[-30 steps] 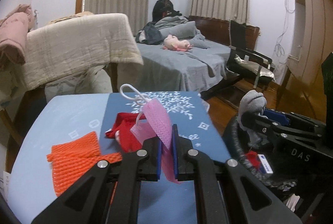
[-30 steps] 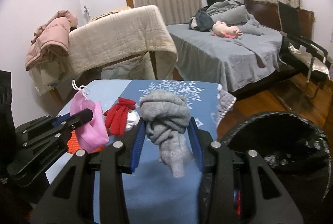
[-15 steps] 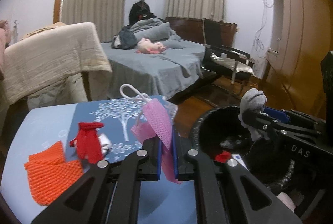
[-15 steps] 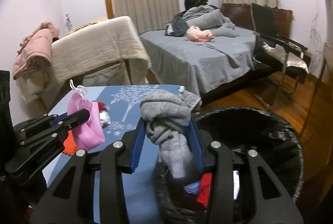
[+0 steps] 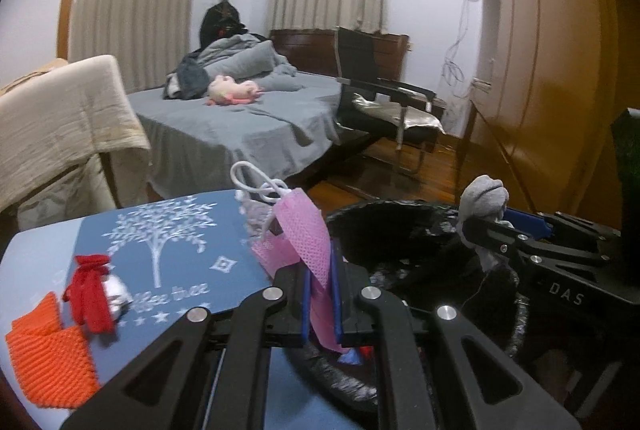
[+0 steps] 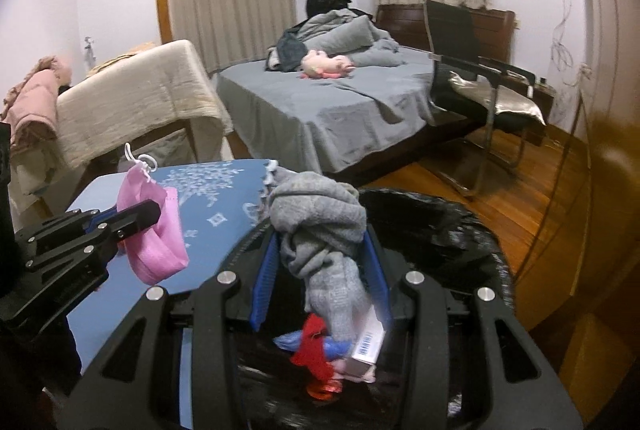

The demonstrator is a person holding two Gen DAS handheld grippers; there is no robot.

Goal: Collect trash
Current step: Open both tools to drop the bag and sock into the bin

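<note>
My left gripper (image 5: 320,294) is shut on a pink mesh face mask (image 5: 306,242) with white ear loops, held at the near rim of a black-lined trash bin (image 5: 400,230). My right gripper (image 6: 322,270) is shut on a grey knitted sock (image 6: 320,222), which hangs over the bin's (image 6: 452,242) open mouth. Inside the bin lie a red scrap (image 6: 314,348), a blue scrap and a small box (image 6: 366,342). The left gripper (image 6: 132,222) with the mask (image 6: 154,250) shows at the left of the right wrist view.
A blue tablecloth (image 5: 172,242) carries an orange mesh piece (image 5: 48,362) and a red cloth (image 5: 90,294) beside something white. Behind stand a grey bed (image 6: 340,110), a black chair (image 6: 476,70), a blanket-draped seat (image 6: 136,102) and wooden wardrobe doors (image 5: 552,70).
Both grippers have swung right from above the table to the bin, each keeping its item. The sock now hangs over the bin's mouth, and the mask sits at its rim.
</note>
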